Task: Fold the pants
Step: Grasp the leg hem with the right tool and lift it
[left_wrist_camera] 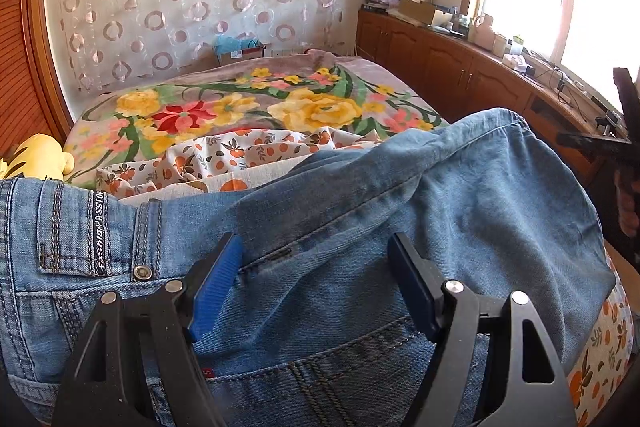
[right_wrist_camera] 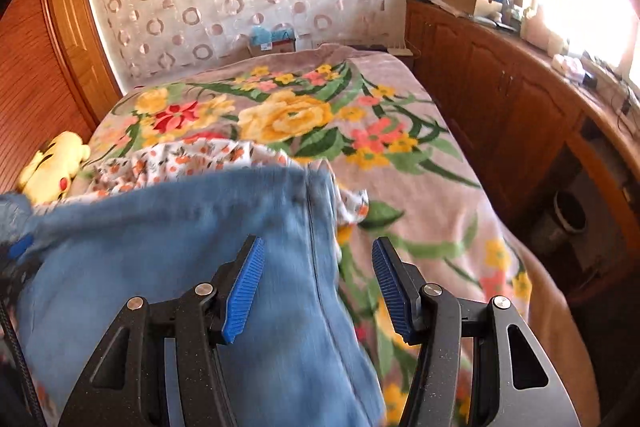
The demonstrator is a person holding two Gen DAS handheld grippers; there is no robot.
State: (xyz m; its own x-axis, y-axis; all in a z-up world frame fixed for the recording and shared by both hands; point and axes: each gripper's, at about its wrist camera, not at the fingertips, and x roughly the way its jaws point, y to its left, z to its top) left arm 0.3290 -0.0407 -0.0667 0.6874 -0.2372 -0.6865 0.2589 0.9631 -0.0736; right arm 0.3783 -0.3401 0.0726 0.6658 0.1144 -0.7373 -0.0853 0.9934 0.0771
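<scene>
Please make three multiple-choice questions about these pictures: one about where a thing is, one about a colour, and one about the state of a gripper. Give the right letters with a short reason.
1. Where is the yellow plush toy?
A. At the left edge of the bed, beside the wooden wall
B. On the cabinet under the window
C. On top of the jeans

2. What colour are the pads of the grippers?
A. Red
B. Blue
C. White

3. How does the left gripper stand?
A. Shut flat on the blanket
B. Open, with the jeans below its jaws
C. Shut on the toy

Answers:
1 A: the toy lies at the left side of the flowered blanket, next to the wooden panels.
2 B: the ribbed pads are blue in both views.
3 B: its jaws stand wide apart over the jeans and do not press them.
</scene>
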